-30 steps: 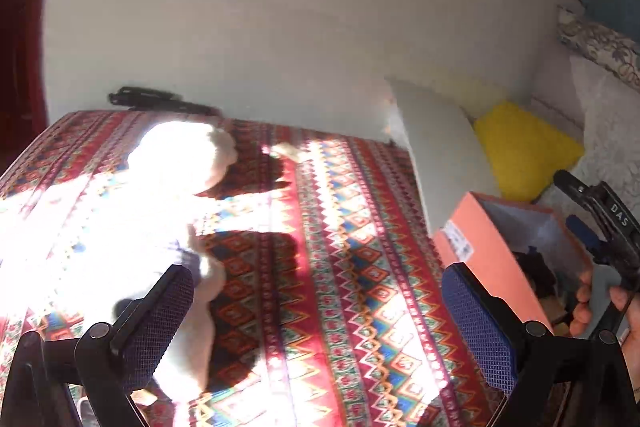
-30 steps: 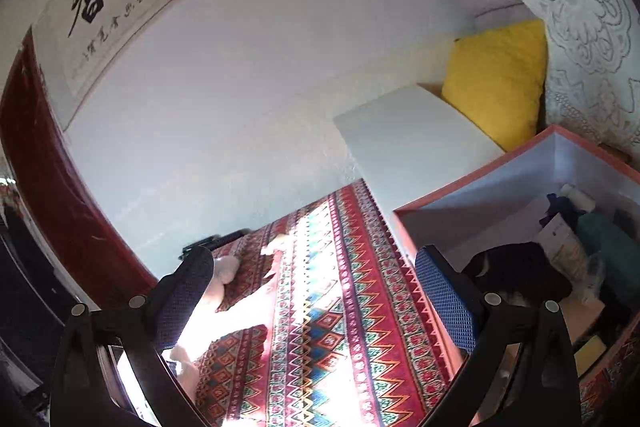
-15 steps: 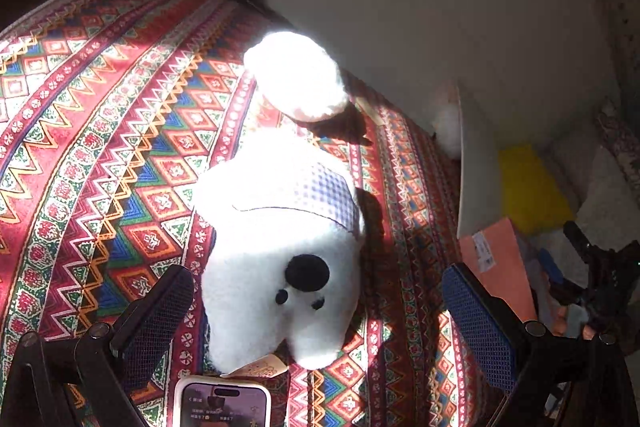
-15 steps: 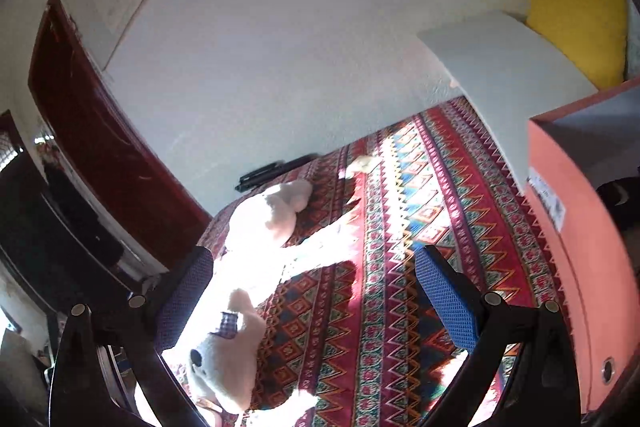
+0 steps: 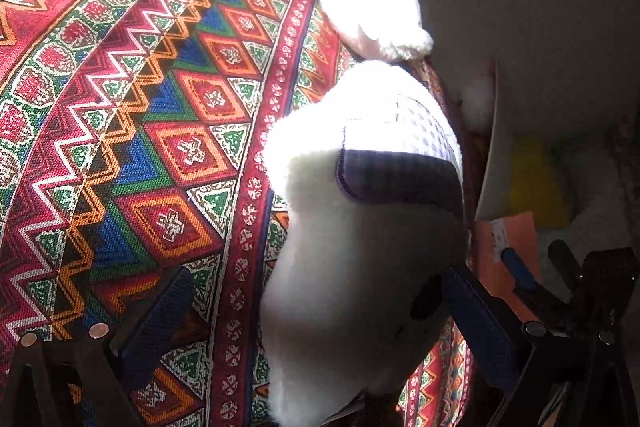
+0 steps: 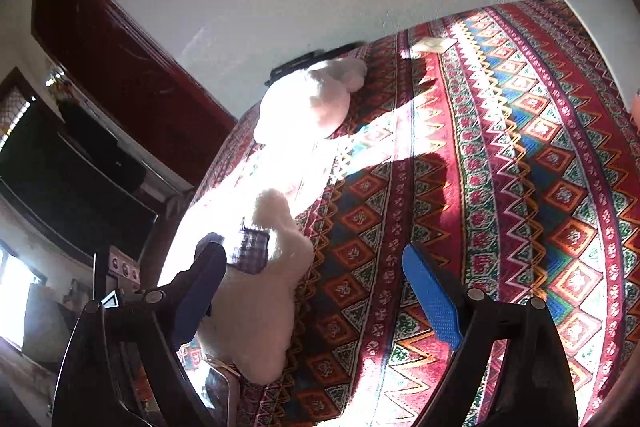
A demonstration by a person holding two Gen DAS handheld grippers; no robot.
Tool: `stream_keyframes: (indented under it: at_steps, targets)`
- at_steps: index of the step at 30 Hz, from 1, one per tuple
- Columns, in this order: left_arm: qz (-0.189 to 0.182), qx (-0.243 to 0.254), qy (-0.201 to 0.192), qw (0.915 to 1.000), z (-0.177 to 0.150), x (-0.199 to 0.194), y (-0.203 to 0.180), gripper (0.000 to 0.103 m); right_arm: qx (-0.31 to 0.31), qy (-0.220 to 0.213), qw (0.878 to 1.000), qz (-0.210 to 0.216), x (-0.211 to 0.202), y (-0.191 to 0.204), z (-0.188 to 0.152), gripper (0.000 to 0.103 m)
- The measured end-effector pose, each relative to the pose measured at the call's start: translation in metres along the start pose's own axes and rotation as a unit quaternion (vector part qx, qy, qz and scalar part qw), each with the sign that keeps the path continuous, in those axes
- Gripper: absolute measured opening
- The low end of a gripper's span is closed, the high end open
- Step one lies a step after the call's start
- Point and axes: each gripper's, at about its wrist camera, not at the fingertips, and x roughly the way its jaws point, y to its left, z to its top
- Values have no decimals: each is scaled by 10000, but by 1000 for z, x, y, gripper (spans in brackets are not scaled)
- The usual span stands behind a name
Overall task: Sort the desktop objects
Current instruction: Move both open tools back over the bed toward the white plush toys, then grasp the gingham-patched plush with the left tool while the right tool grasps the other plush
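Our left gripper (image 5: pixel 320 311) was spread wide around the plush dog (image 5: pixel 360 227), not yet clamped; our right gripper (image 6: pixel 316 291) hung open, empty. The dog lay on the patterned cloth (image 5: pixel 140 107). We judged it light and squashy, best pinched across the head.

White plush dog (image 6: pixel 276 267) on patterned tablecloth (image 6: pixel 500 187), right gripper (image 6: pixel 316 291) jaws apart above it.

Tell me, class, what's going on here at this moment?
A person holding two gripping tools is sorting things on a patterned tablecloth. The left tool is open around the head of a white plush dog, not yet closed on it. The right tool hangs open and empty beside it, over the cloth.
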Motion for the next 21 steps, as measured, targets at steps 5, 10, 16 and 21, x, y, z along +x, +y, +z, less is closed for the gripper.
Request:
stream_keyframes:
  at_steps: [5,10,16,21]
  targets:
    - [-300,-29,203,9993,8,23,1,102,-445,386,9979,-280,40,11,-14,84]
    - [-697,-80,362,9969,14,44,-9,102,-491,696,9958,-331,72,11,-26,84]
    - [-614,256,629,9958,9,72,-38,102,-262,811,9962,-179,91,-1,-29,84]
    - [-549,181,474,9972,9,81,-43,97,2,876,9962,-26,94,-14,-27,86]
